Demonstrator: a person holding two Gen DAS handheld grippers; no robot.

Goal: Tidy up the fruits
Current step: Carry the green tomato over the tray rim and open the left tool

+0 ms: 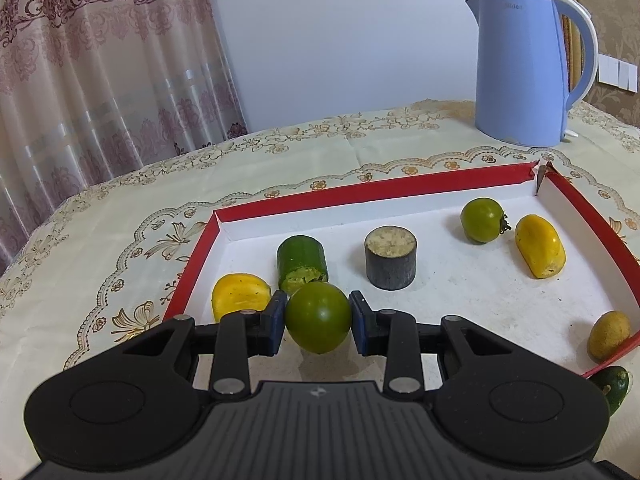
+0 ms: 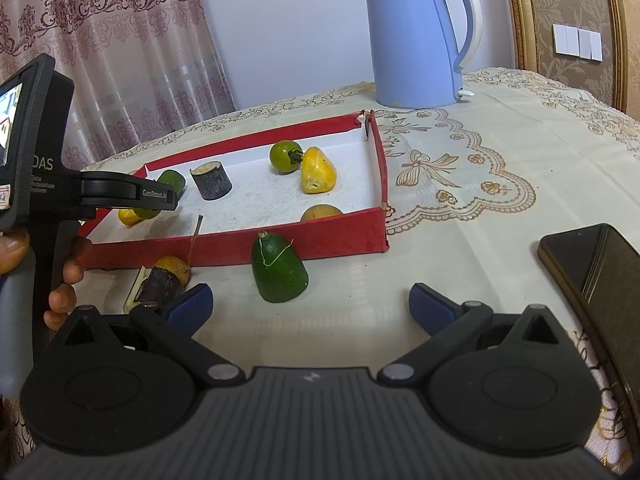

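Observation:
My left gripper (image 1: 318, 322) is shut on a green tomato (image 1: 318, 316) and holds it over the near left part of the red-walled tray (image 1: 360, 190). In the tray lie a yellow fruit half (image 1: 240, 298), a green cucumber piece (image 1: 302, 262), a dark cylinder piece (image 1: 390, 258), a second green tomato (image 1: 482, 220), a yellow mango-like fruit (image 1: 540, 250) and a brownish-yellow fruit (image 1: 608, 334). My right gripper (image 2: 310, 306) is open and empty above the tablecloth. Just beyond it a green avocado-like fruit (image 2: 278, 270) stands outside the tray wall (image 2: 240, 242).
A blue kettle (image 2: 416, 36) stands behind the tray. A dark phone (image 2: 596, 280) lies at the right. A dark piece (image 2: 160, 286) and a yellow fruit (image 2: 174, 266) lie outside the tray's near left. The left gripper's body (image 2: 36, 168) fills the left edge.

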